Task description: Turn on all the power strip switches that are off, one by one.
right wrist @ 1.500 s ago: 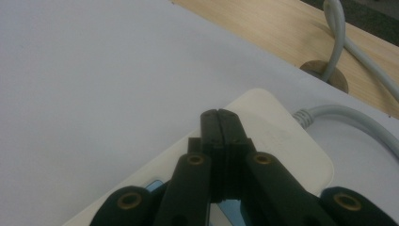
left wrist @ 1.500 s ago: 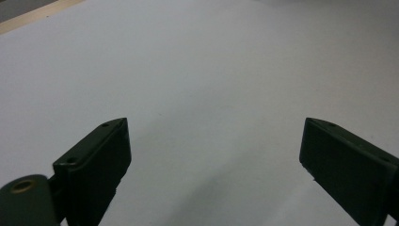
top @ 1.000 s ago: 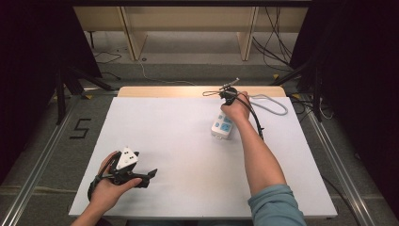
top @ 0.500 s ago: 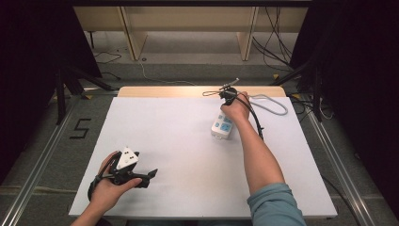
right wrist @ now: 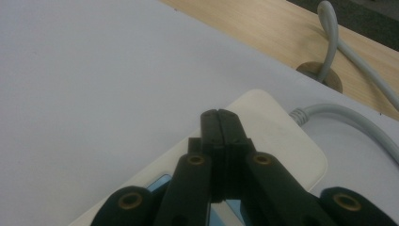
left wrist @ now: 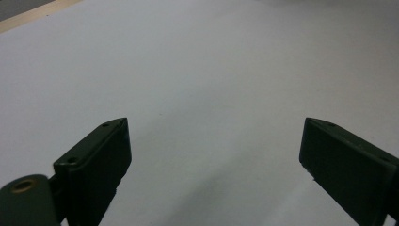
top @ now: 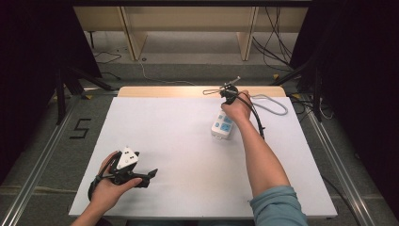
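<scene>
At the table's near left we hold the left gripper (top: 149, 175) idle on the white sheet (top: 179, 141), jaws spread wide with nothing between them. Across the sheet, far right, our right gripper (right wrist: 219, 115) hangs just above the power strip (top: 222, 125), jaws pressed together and empty, tips over the strip's far end by its grey cord (top: 273, 100). The strip's long axis runs near to far, its blue sockets toward us. Our right hand (top: 237, 107) is plainly the nearer; we judge a downward press comes next.
</scene>
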`<state>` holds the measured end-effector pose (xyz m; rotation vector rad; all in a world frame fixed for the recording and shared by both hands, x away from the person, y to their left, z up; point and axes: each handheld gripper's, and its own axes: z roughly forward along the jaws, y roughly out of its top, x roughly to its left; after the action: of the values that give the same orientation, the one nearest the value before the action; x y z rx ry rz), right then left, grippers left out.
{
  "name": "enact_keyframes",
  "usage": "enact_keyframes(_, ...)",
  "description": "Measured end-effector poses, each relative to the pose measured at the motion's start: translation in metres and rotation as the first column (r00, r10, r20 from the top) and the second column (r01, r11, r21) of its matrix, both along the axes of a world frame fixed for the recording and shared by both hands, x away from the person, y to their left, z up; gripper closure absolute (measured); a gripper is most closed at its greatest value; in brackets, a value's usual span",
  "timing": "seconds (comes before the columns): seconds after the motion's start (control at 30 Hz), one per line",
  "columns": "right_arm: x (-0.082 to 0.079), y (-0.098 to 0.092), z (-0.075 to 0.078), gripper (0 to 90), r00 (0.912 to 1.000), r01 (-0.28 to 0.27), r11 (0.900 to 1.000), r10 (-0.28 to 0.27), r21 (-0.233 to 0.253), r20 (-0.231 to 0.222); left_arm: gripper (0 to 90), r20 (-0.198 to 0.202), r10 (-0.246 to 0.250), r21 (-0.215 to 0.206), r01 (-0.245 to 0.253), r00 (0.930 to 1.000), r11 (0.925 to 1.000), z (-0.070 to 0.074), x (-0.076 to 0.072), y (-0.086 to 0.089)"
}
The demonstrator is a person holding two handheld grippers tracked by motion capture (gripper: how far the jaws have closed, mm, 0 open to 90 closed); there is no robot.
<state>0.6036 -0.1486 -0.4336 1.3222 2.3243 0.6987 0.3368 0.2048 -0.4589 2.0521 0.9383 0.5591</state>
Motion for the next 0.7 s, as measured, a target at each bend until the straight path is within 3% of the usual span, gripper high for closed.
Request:
enact_keyframes(0.13,-0.004,0.001,0.006,90.0,1.0000,-0.005,1.000,0.005,0.001,0.005,9.4,-0.005,-0.002,-0.003,0.002,1.0000,1.0000,0.000,0.000,-0.001)
enact_keyframes(0.27,-0.008,0.001,0.010,90.0,0.9996,-0.011,1.000,0.011,0.009,-0.027,9.5,-0.007,0.001,-0.008,-0.001,1.0000,1.0000,-0.001,0.000,-0.002)
enact_keyframes(0.43,-0.012,0.004,0.013,90.0,0.9992,-0.017,1.000,0.017,0.013,-0.036,9.5,-0.007,-0.001,-0.005,0.001,1.0000,1.0000,-0.001,0.000,-0.002)
enact_keyframes(0.7,-0.017,0.004,0.015,90.0,0.9986,-0.026,1.000,0.026,-0.004,-0.047,9.8,0.001,0.015,-0.013,-0.015,0.9999,0.9998,0.000,0.000,0.000)
